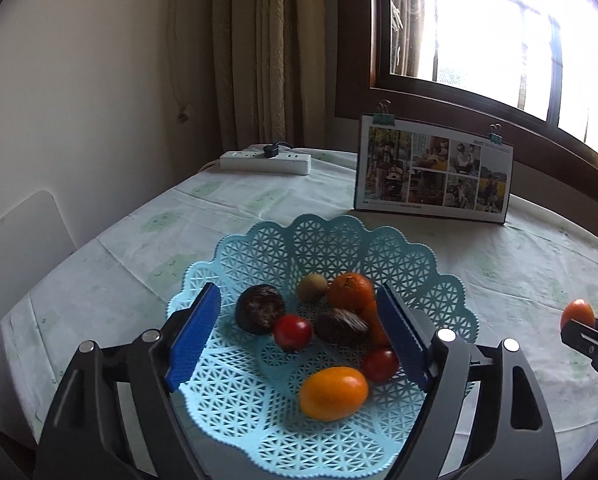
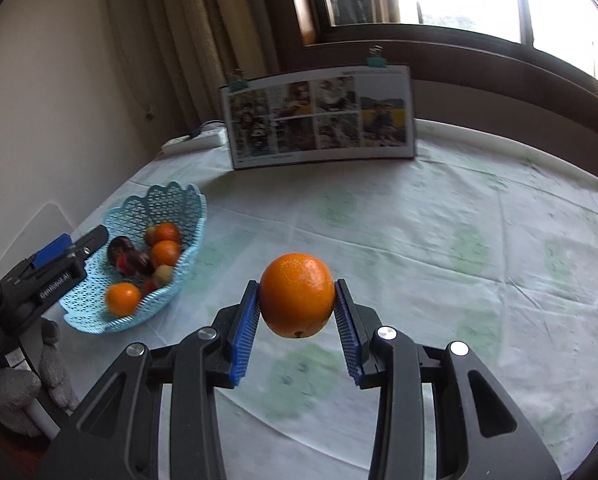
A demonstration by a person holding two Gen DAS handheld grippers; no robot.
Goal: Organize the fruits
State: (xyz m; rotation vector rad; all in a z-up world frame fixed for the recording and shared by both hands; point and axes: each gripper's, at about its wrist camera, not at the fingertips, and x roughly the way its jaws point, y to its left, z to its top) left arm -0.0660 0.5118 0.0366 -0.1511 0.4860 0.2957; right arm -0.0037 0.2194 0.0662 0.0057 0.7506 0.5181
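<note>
Right gripper (image 2: pixel 295 310) pinches an orange (image 2: pixel 296 295) mid-frame above the worktop (image 2: pixel 439 240); left gripper (image 1: pixel 299 332) hangs spread wide over the basket (image 1: pixel 331 240).

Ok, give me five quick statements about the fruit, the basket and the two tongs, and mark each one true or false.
1. The right tongs grip an orange between their blue pads. True.
2. The left tongs are shut on a tomato. False: they are open over the blue basket and hold nothing.
3. The basket is empty. False: it holds several fruits, among them an orange and a red tomato.
4. The held orange is above the tablecloth, outside the basket. True.
5. The photo calendar lies flat on the table. False: it stands upright beyond the basket.
</note>
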